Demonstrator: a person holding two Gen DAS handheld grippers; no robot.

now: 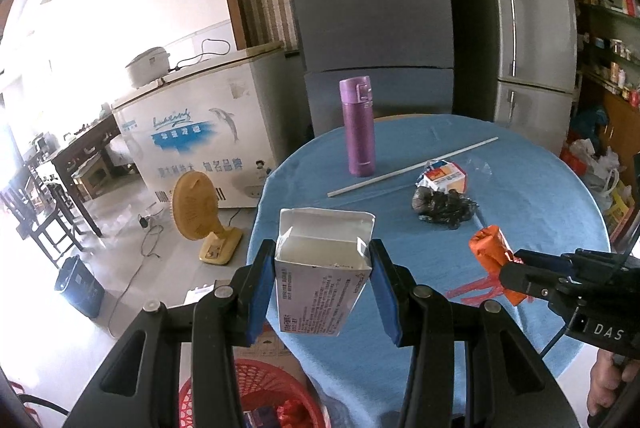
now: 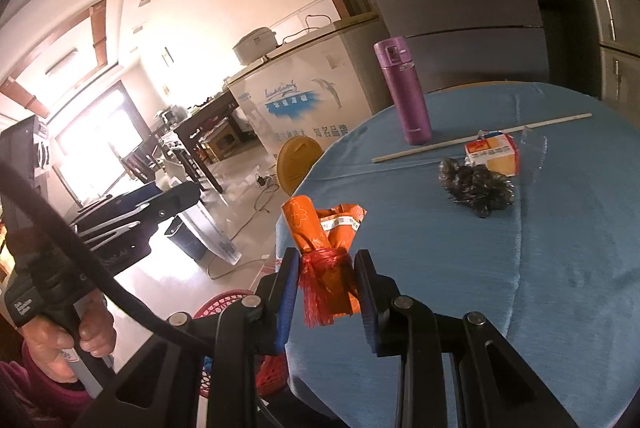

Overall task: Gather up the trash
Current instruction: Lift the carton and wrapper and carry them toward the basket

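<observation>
My left gripper [image 1: 322, 270] is shut on an open white carton box [image 1: 320, 268], held above the near left edge of the blue round table [image 1: 520, 187]. My right gripper [image 2: 327, 278] is shut on an orange wrapper bundle [image 2: 324, 228] tied with red string, also over the table's near edge; the same orange bundle [image 1: 492, 248] shows at the right of the left wrist view. A crumpled black bag [image 1: 442, 205] [image 2: 476, 187] and a small orange-and-white packet [image 1: 444, 173] [image 2: 494, 151] lie on the table. A red mesh basket [image 1: 276, 400] [image 2: 228, 302] stands on the floor below.
A purple flask [image 1: 358, 127] [image 2: 404, 91] stands at the table's far side, with a long white stick [image 1: 412, 167] [image 2: 480, 137] lying beside it. A yellow fan [image 1: 200, 211], a dark bin [image 1: 78, 286], cables and a white chest freezer [image 1: 200, 131] occupy the floor to the left.
</observation>
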